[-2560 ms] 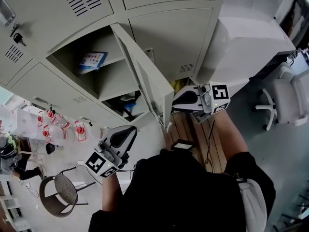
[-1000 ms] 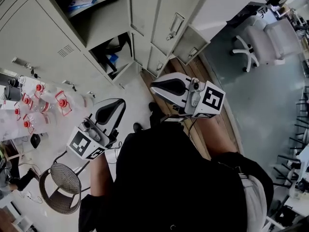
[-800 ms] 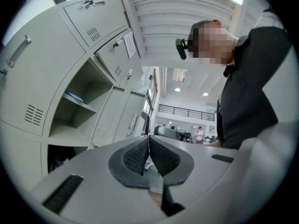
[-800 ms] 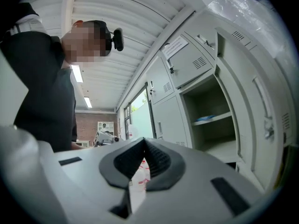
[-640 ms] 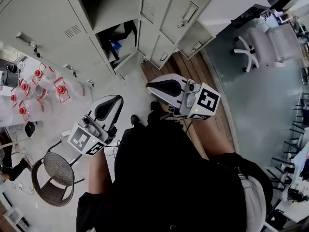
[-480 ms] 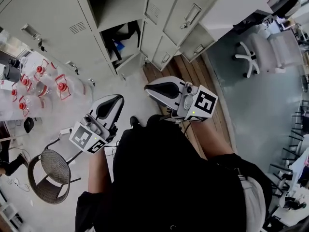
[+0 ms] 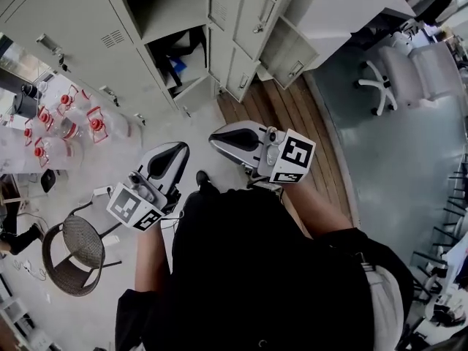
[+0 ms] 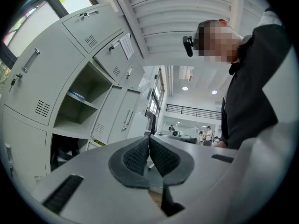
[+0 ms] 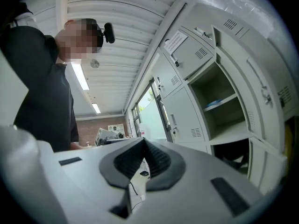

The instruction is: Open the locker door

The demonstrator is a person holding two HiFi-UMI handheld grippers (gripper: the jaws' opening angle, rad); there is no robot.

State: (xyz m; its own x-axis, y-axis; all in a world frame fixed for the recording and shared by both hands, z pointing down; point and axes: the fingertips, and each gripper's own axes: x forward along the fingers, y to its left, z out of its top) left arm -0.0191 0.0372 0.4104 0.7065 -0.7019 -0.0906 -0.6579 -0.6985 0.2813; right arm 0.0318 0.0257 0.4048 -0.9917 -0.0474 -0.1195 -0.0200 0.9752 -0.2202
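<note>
The grey locker bank runs along the top of the head view. One locker (image 7: 162, 17) stands open, with a blue item on its shelf, and its door (image 7: 219, 28) is swung out to the right. My left gripper (image 7: 174, 151) and right gripper (image 7: 216, 139) are both shut and empty. They are held low near the body, well short of the lockers. The open locker (image 8: 77, 101) shows at the left of the left gripper view, beyond the shut left gripper (image 8: 149, 146). In the right gripper view the open locker (image 9: 219, 104) lies to the right of the shut right gripper (image 9: 144, 149).
A round wicker chair (image 7: 73, 251) stands at lower left. Clear water jugs with red caps (image 7: 66, 115) sit left of the lockers. A strip of wooden floor (image 7: 292, 112) runs below them, and a white office chair (image 7: 398, 72) is at the right. The person's dark-clothed torso fills the bottom.
The right gripper has come away from the open door's edge. Both grippers are drawn back toward the body, and the lockers have slid toward the top of the view. Both stay shut.
</note>
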